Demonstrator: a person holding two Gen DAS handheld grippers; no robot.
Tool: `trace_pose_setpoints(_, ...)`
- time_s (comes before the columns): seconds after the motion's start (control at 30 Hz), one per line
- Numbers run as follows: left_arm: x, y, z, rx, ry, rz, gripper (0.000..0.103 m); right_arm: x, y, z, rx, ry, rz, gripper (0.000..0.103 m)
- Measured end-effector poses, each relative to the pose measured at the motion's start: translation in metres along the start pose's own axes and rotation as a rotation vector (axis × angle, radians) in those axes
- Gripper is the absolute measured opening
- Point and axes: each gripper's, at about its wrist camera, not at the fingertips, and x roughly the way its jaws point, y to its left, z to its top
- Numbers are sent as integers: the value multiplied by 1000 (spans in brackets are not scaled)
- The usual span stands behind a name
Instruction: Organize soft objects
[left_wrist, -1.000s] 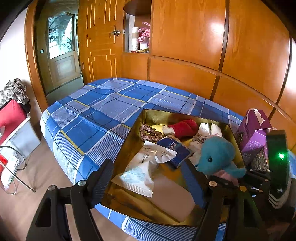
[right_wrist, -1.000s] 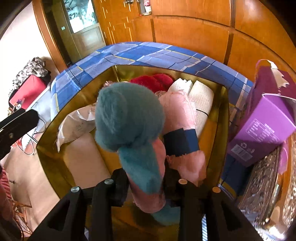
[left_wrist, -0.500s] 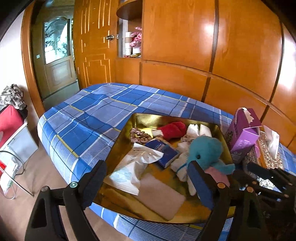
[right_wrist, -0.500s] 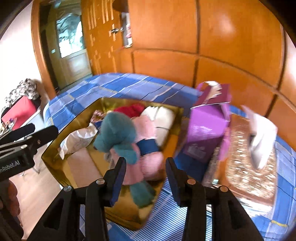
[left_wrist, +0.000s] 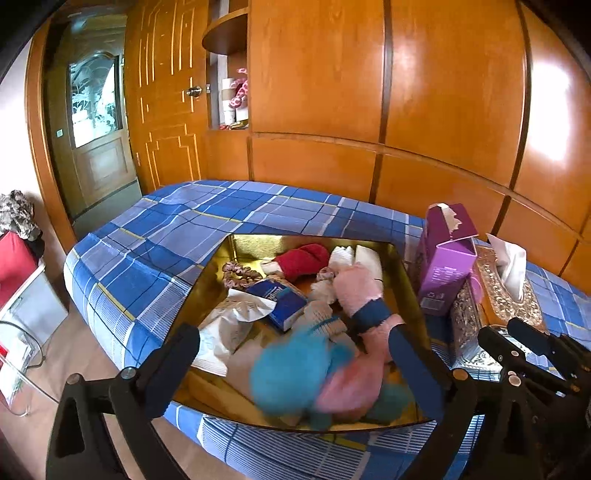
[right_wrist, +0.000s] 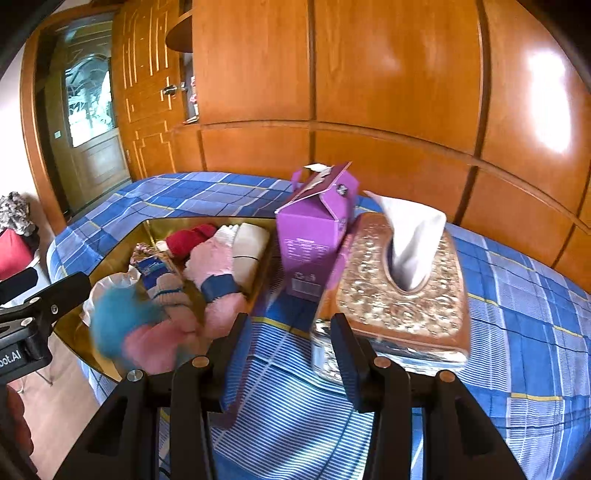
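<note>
A blue plaid bed (left_wrist: 155, 251) carries a gold tray (left_wrist: 236, 245) and, to the tray's right, a purple carton (right_wrist: 314, 236) and an ornate tissue box (right_wrist: 399, 295) with a white tissue (right_wrist: 413, 236) standing out of its slot. The carton's print is too small to read. In the tray lie a blurred teal-and-pink plush (left_wrist: 295, 376) at the near edge, pink fluffy socks (left_wrist: 358, 291), a white packet (left_wrist: 225, 328), a red sock (left_wrist: 303, 258), a blue pack (left_wrist: 280, 301) and a scrunchie (left_wrist: 240, 273). The left gripper (left_wrist: 295, 369), marked "oot.AI", has just been opening; its fingers stand wide apart over the plush, untouching. The right gripper (right_wrist: 291, 354) hovers over the bedspread, fingers apart, empty.
</note>
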Motion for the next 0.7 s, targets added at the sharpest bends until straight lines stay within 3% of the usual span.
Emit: trace_pose_setpoints(0.7, -2, -12, -6, 20, 7, 5, 103, -10, -5, -7, -1, -27, -31, 44)
